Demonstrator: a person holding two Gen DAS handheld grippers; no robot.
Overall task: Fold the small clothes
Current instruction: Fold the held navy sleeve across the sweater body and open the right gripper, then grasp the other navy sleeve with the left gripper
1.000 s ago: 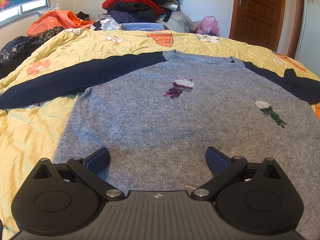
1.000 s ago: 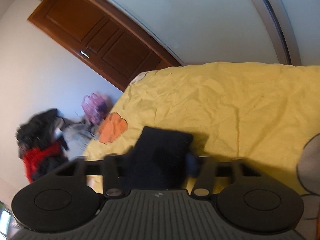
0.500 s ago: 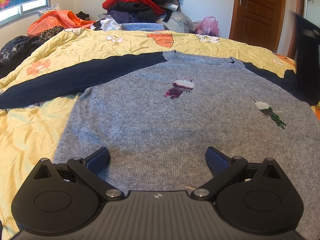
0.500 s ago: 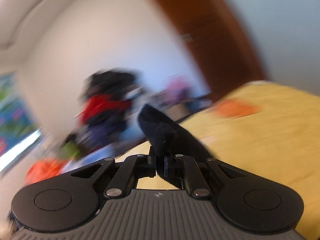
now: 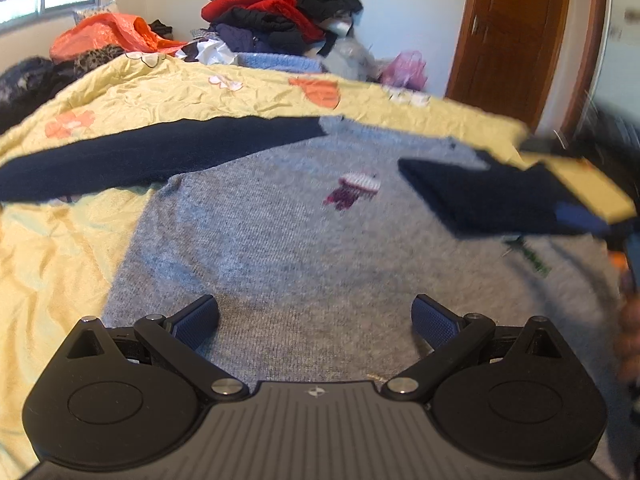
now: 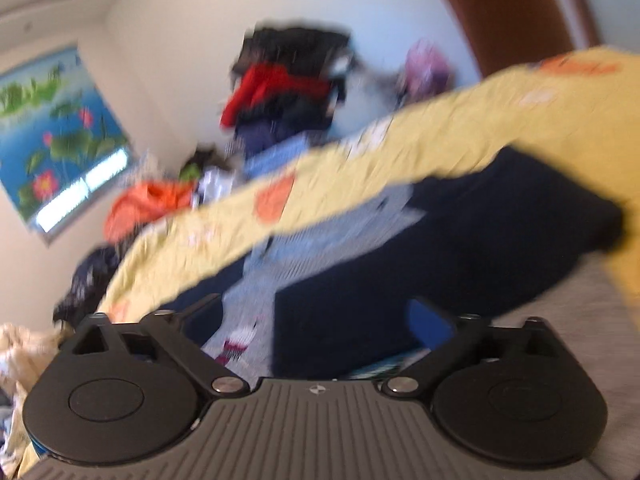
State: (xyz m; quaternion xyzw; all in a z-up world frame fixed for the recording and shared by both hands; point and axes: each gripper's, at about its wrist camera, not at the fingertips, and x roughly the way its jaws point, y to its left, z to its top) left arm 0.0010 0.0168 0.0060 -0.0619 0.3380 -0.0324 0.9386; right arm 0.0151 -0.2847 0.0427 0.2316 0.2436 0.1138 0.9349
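A grey knitted sweater with navy sleeves lies flat on the yellow bedspread. Its left sleeve stretches out sideways. The right sleeve is folded inward across the chest. My left gripper stands open just above the hem, nothing between its fingers. In the right wrist view my right gripper is opening its jaws; the navy sleeve end lies between and ahead of the spread fingers, and the pads do not press on it. That view is blurred.
A tall heap of red and dark clothes stands beyond the bed's far edge, with an orange bag to its left and a pink bag to its right. A wooden door is at the far right.
The right gripper swung the navy right sleeve up off the bedspread and over the sweater's chest, then let it go and spread its jaws. The left gripper stayed over the hem.
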